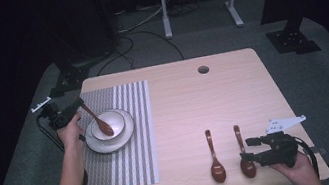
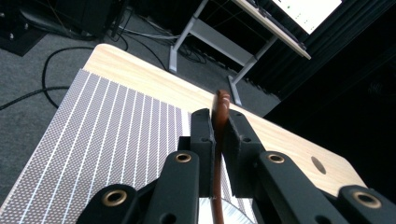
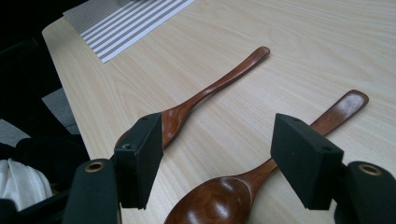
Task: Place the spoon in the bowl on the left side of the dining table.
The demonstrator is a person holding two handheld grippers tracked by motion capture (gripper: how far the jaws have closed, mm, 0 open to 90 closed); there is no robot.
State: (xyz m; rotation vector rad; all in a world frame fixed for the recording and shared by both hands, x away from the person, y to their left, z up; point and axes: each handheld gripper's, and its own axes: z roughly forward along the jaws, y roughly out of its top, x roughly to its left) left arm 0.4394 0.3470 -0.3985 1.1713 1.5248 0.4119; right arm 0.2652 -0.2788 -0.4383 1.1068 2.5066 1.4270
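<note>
Spoon (image 1: 100, 121) number one, brown and wooden, was pinched by its handle in the left claw (image 1: 78, 106), whose black pads pressed on it from both sides. In the left gripper view the handle (image 2: 220, 112) rose upright between the two pads and its rounded tip stood clear above them. In the high view the spoon slanted down from the claw, and its bowl end lay inside the white bowl (image 1: 117, 118). That bowl stood on a white plate (image 1: 95, 143), and the plate rested on the striped placemat (image 1: 132, 153) at the left side of the light wooden surface (image 1: 194, 102). The person's left hand (image 1: 70, 133) held the gripper just beside the plate's left rim.

Near the front right of the surface, two more brown spoons lay side by side, handles pointing away from the person. The right claw (image 1: 249, 150) hung low over the right spoon (image 1: 244, 152), its pads spread wide and pinching nothing. In the right gripper view that spoon's bowl (image 3: 219, 200) lay between the open pads, while the left spoon (image 3: 205, 93) lay partly behind the left-hand pad. The person's right hand (image 1: 299, 166) held this gripper at the surface's front edge.
</note>
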